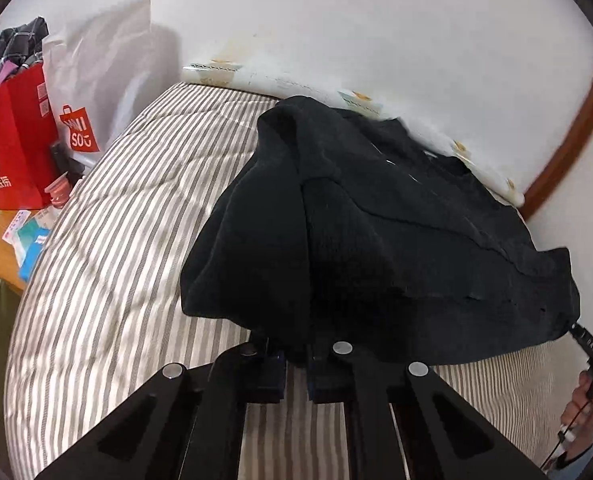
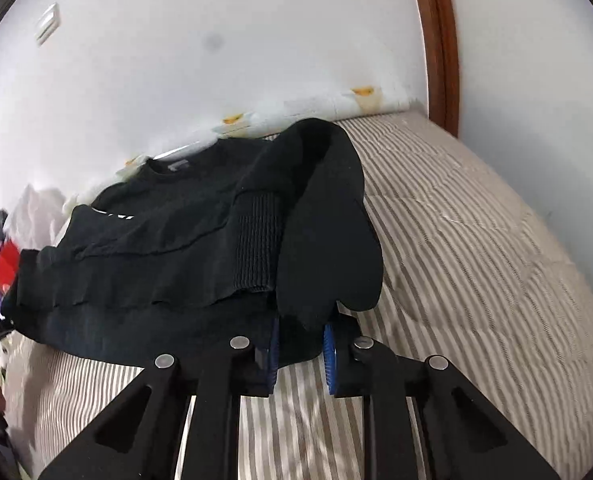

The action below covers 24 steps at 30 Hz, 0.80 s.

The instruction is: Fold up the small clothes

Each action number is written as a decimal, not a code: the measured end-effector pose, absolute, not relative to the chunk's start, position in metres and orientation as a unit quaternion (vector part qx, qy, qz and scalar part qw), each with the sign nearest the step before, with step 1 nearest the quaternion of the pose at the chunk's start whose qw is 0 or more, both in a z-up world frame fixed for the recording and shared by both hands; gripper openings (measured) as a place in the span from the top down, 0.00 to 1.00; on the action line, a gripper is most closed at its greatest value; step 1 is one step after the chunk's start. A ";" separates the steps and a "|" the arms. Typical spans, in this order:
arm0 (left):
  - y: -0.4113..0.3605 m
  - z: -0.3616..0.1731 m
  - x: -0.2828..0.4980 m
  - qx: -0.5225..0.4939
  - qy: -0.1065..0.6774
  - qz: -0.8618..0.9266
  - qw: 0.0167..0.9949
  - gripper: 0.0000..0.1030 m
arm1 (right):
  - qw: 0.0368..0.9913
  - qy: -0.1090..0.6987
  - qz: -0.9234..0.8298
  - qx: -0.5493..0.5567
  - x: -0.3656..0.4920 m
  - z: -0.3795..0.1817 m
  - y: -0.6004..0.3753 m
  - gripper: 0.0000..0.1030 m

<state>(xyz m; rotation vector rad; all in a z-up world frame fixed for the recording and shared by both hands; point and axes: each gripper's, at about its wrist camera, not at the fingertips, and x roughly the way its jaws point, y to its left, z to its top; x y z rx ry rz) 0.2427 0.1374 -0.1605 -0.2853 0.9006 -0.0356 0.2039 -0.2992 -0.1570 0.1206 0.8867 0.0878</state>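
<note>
A black sweatshirt (image 1: 376,232) lies partly folded on a striped bed (image 1: 136,208); its near hem is lifted off the bed. My left gripper (image 1: 296,356) is shut on the hem's left end. My right gripper (image 2: 300,344) is shut on the hem's right end of the sweatshirt (image 2: 176,248), beside a ribbed cuff (image 2: 258,240) and a folded sleeve. The fingertips are hidden by cloth. The right gripper also shows at the right edge of the left wrist view (image 1: 588,350).
The bed (image 2: 476,260) stands against a white wall. A wooden door frame (image 2: 436,40) is at the right. At the left, a bedside table (image 1: 0,252) holds a red bag (image 1: 12,144), a white bag (image 1: 96,80) and small items.
</note>
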 end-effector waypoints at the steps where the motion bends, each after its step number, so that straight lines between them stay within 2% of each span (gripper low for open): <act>1: 0.137 -0.161 0.234 -0.135 0.435 -0.020 0.890 0.93 | 0.900 0.430 0.043 0.054 0.196 -0.154 -0.300 0.83; 11: 0.140 -0.167 0.149 -0.148 0.445 -0.043 0.882 0.93 | 0.890 0.453 0.047 0.026 0.127 -0.149 -0.312 0.82; 15: 0.140 -0.169 0.141 -0.138 0.448 -0.037 0.882 0.92 | 0.882 0.470 0.019 0.022 0.117 -0.141 -0.317 0.70; 16: 0.141 -0.169 0.139 -0.138 0.450 -0.039 0.881 0.91 | 0.884 0.466 0.006 0.016 0.113 -0.135 -0.317 0.70; 17: 0.142 -0.169 0.137 -0.137 0.453 -0.040 0.880 0.89 | 0.887 0.461 0.000 0.008 0.110 -0.129 -0.315 0.70; 18: 0.142 -0.168 0.135 -0.133 0.457 -0.038 0.879 0.80 | 0.897 0.443 0.001 -0.005 0.103 -0.119 -0.310 0.69; 20: 0.141 -0.167 0.130 -0.125 0.459 -0.043 0.879 0.71 | 0.907 0.419 0.014 -0.030 0.091 -0.108 -0.295 0.64; 24: 0.130 -0.161 0.113 -0.100 0.442 -0.068 0.889 0.70 | 0.898 0.429 0.079 -0.056 0.090 -0.117 -0.257 0.65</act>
